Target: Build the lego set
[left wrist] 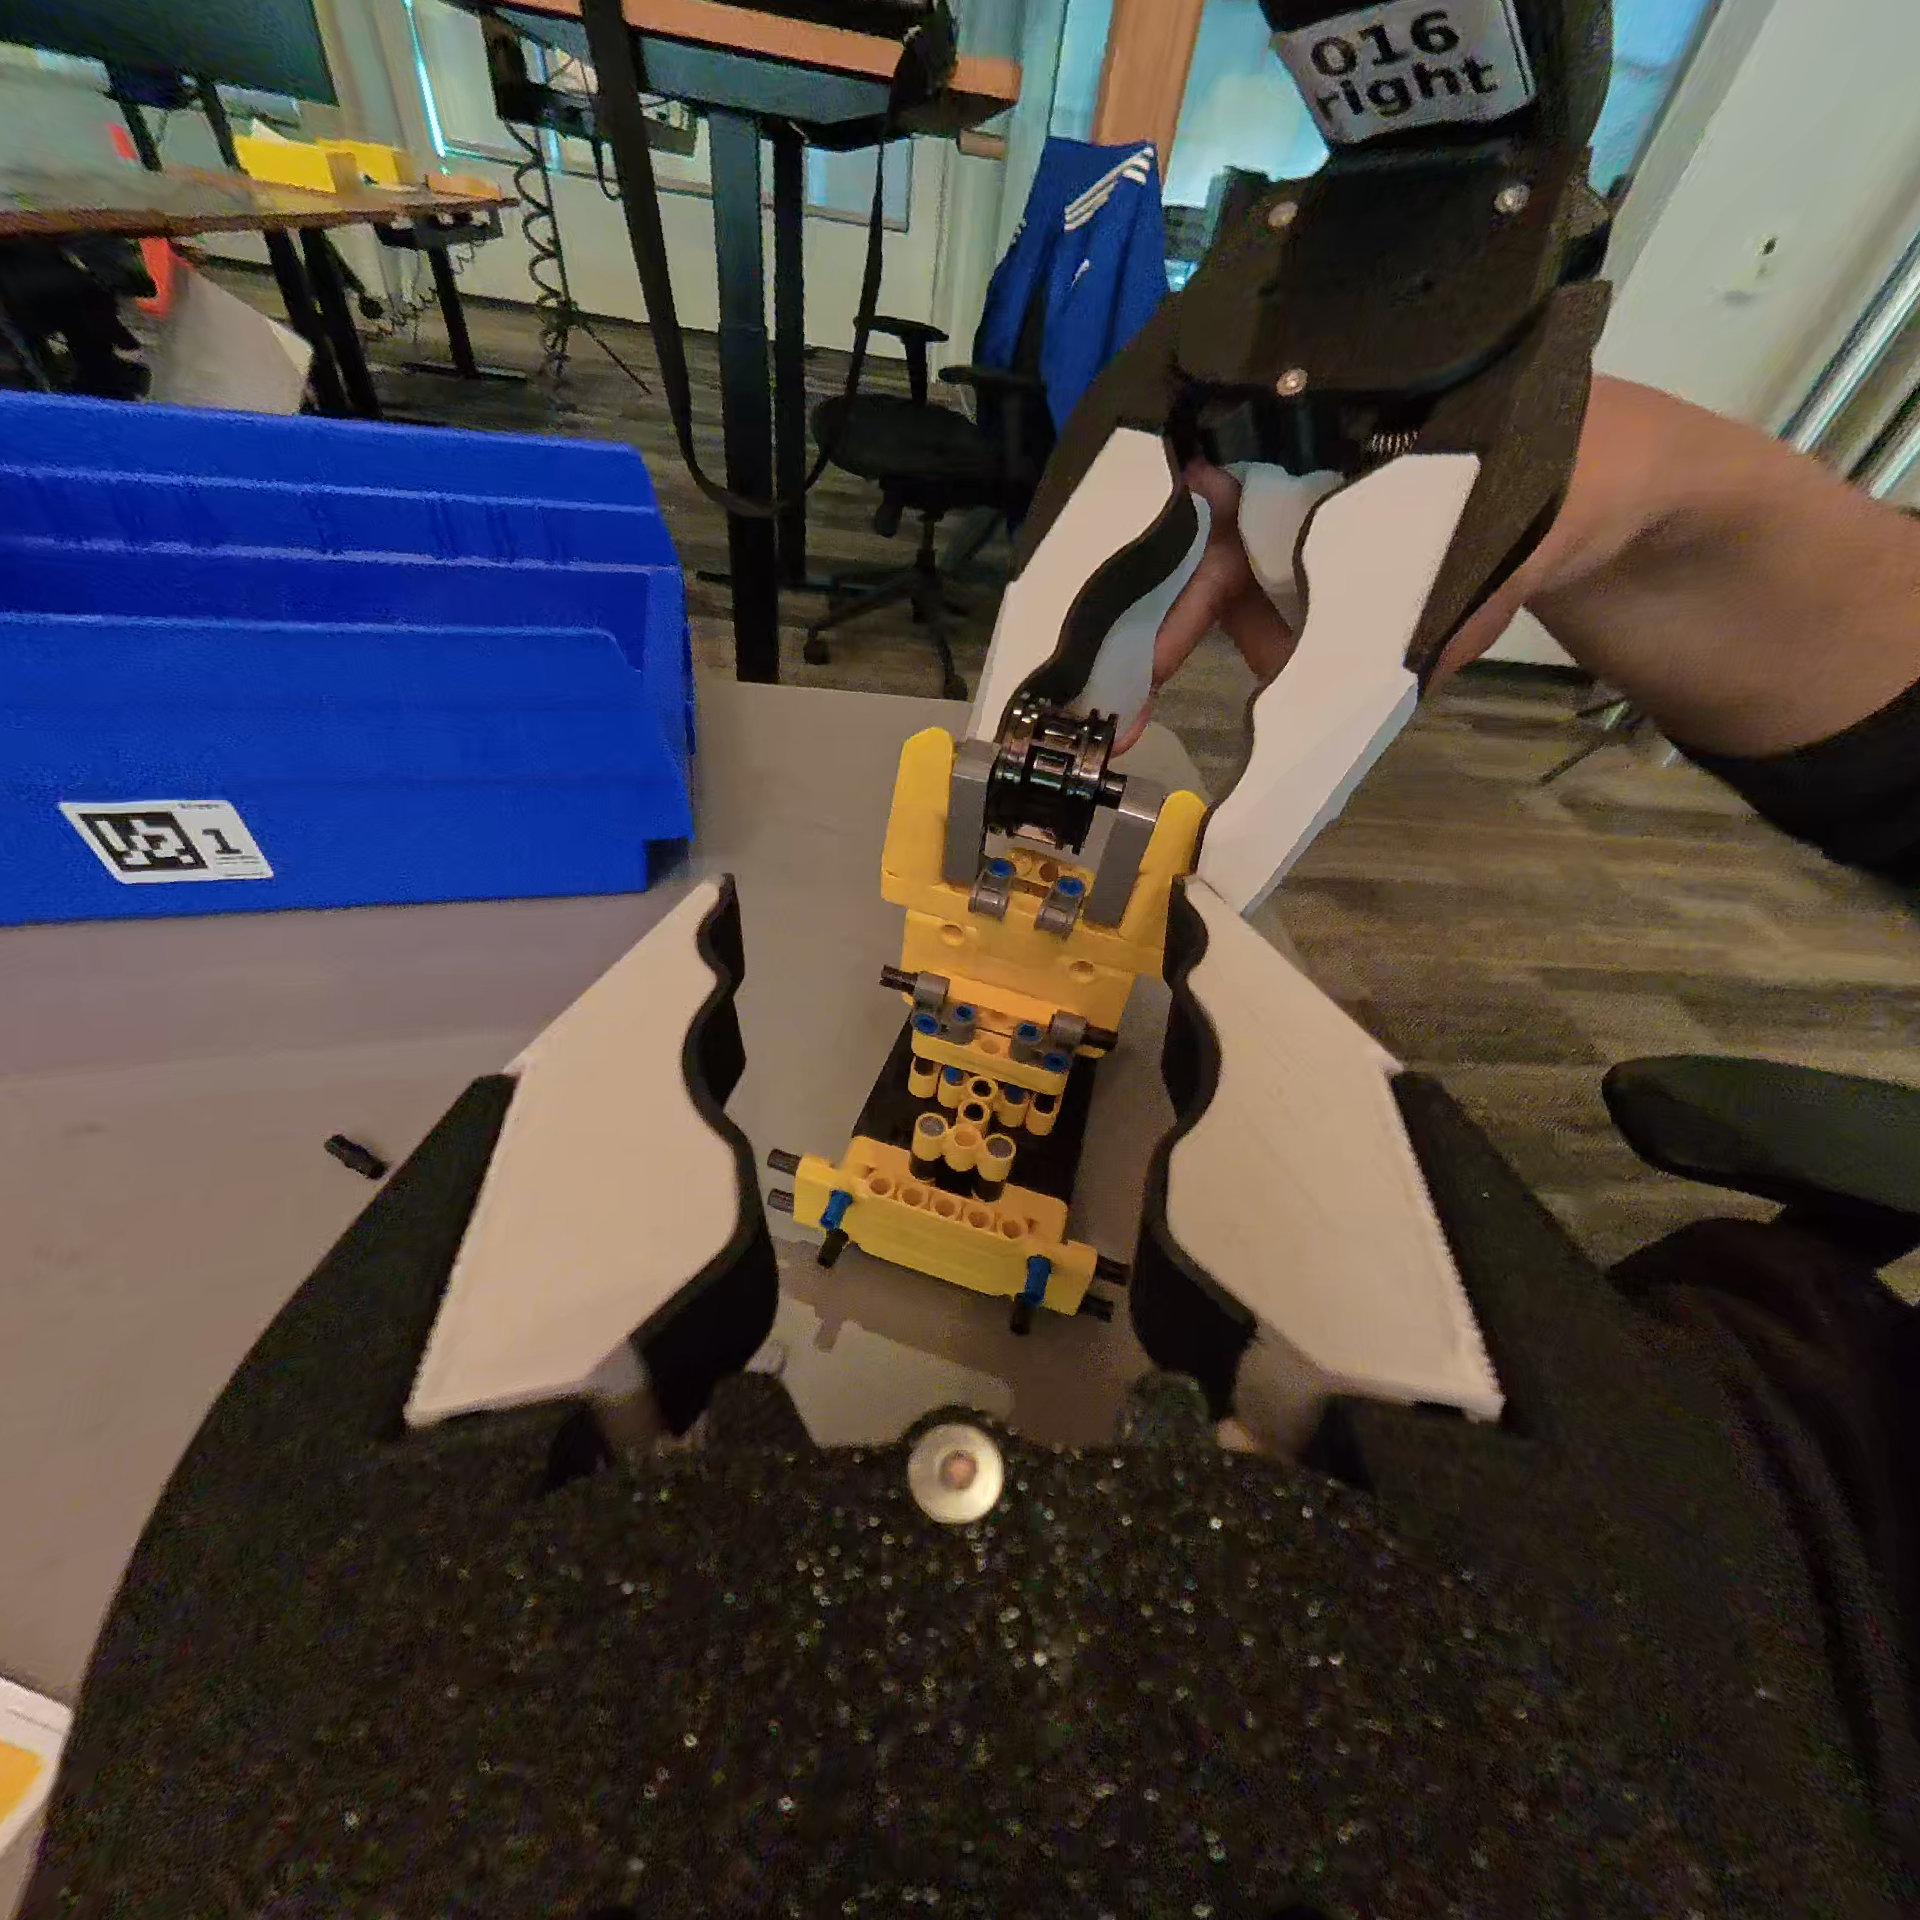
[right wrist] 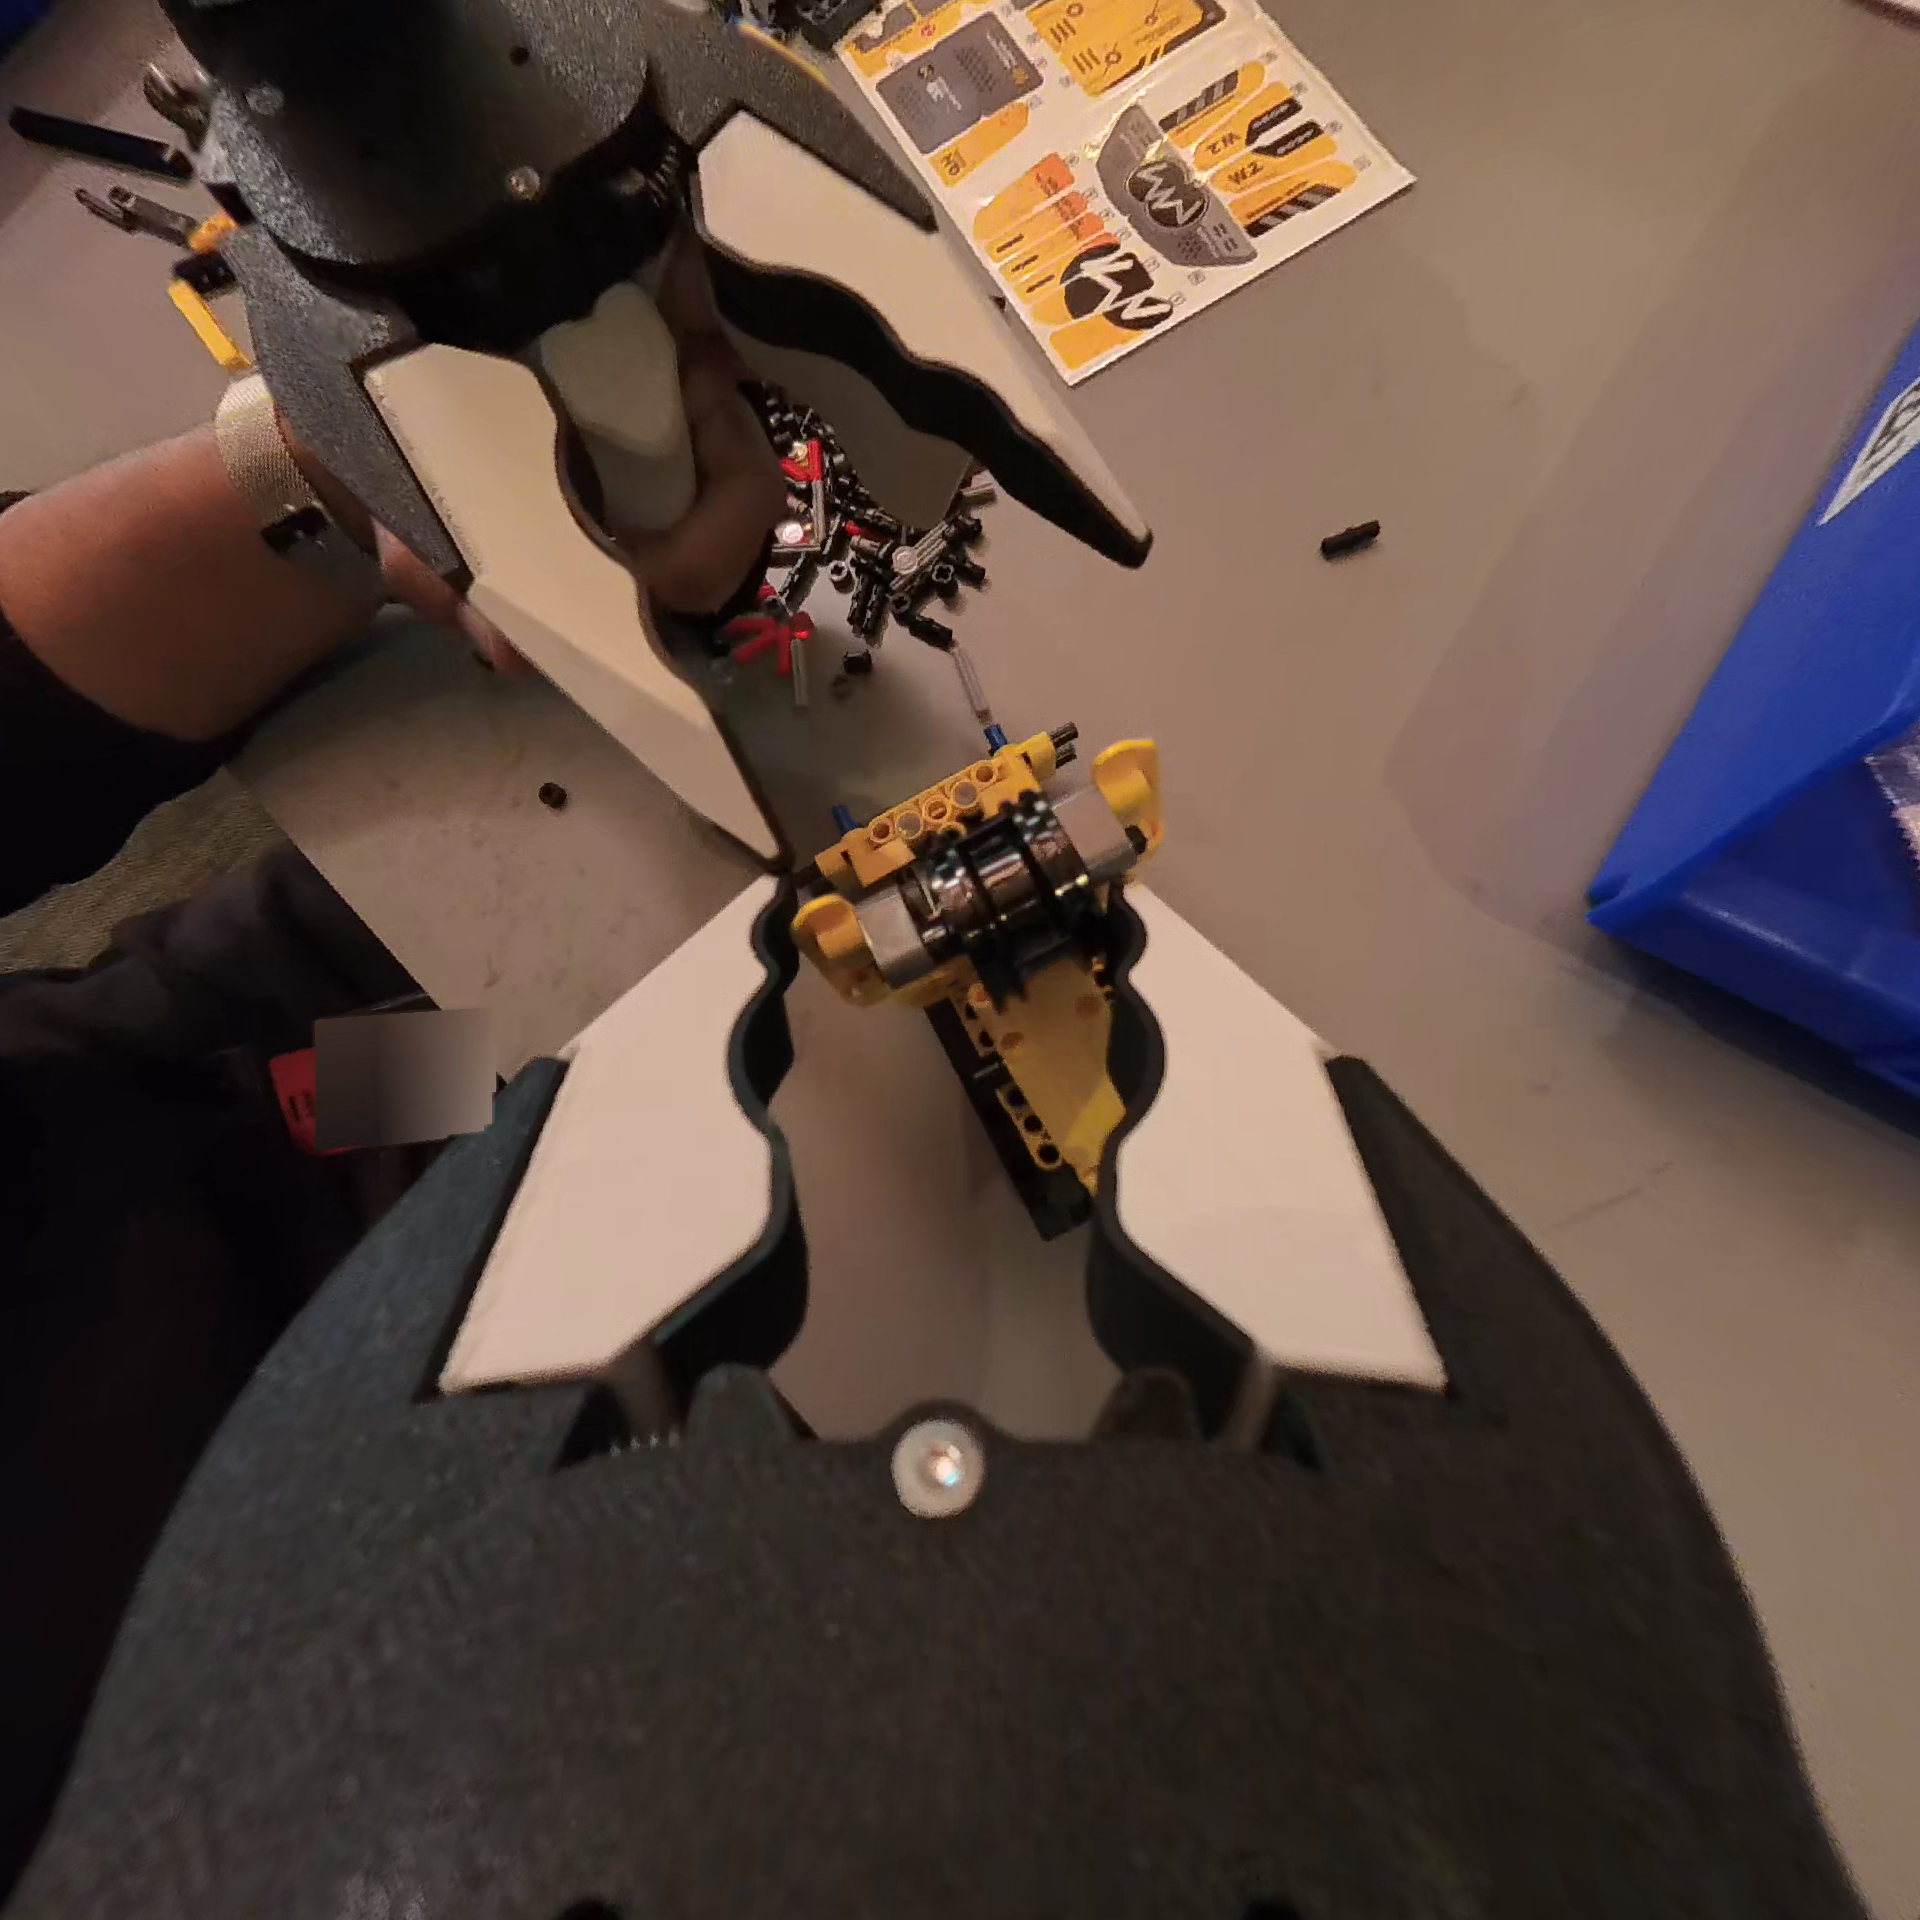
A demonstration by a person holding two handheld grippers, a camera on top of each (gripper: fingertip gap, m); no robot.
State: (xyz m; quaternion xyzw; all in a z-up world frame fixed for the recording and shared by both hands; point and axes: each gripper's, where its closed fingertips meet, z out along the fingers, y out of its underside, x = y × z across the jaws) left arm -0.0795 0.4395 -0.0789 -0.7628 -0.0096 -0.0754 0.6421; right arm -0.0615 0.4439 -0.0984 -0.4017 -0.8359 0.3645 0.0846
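Left wrist view: both tools gape wide around a yellow brick model [left wrist: 987, 1049] on a grey table [left wrist: 208, 1091], office desks [left wrist: 727, 62] behind.

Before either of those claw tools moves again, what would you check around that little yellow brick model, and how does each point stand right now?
1. Yellow model resting on the grey table: ok, its base sits flat.
2. Left gripper open around the model: ok, jaws stand apart on either side; contact cannot tell.
3. Right gripper at the black wheel on top: jaws open; whether a fingertip touches the wheel, cannot tell.
4. Wheel seated between the grey brackets: cannot tell.
5. Loose black pin near the left gripper: ok, clear of the fingers.
6. Pile of small parts and blue bin: ok, apart from the model.
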